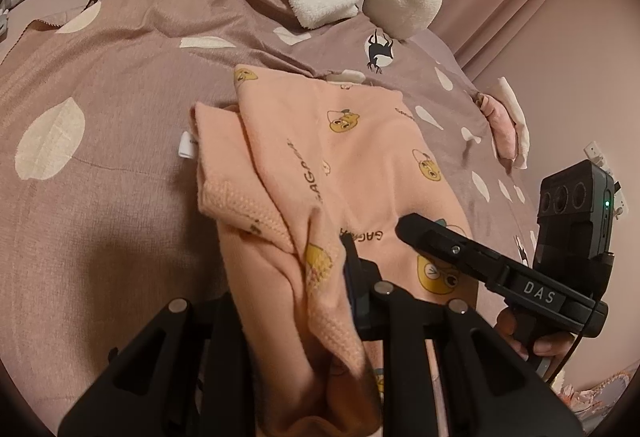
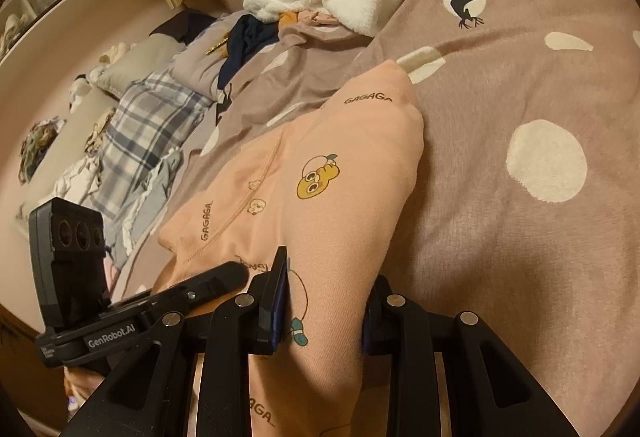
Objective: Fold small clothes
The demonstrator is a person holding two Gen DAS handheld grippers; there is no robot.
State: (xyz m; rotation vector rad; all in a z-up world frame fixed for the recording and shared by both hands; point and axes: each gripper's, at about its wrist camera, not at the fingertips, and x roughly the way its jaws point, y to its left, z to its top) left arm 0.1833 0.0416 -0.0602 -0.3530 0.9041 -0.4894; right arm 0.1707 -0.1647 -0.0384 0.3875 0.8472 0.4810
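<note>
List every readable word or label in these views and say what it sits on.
"GAGAGA": printed repeatedly on the pink garment.
"DAS": label on the right gripper body.
"GenRobot.AI": label on the left gripper body; smaller print beside it is unreadable.
White tag beside the garment: too small to read.

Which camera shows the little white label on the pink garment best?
The left wrist view: the white label sticks out at the pink garment's left edge. In the right wrist view the garment shows, but no label.
</note>
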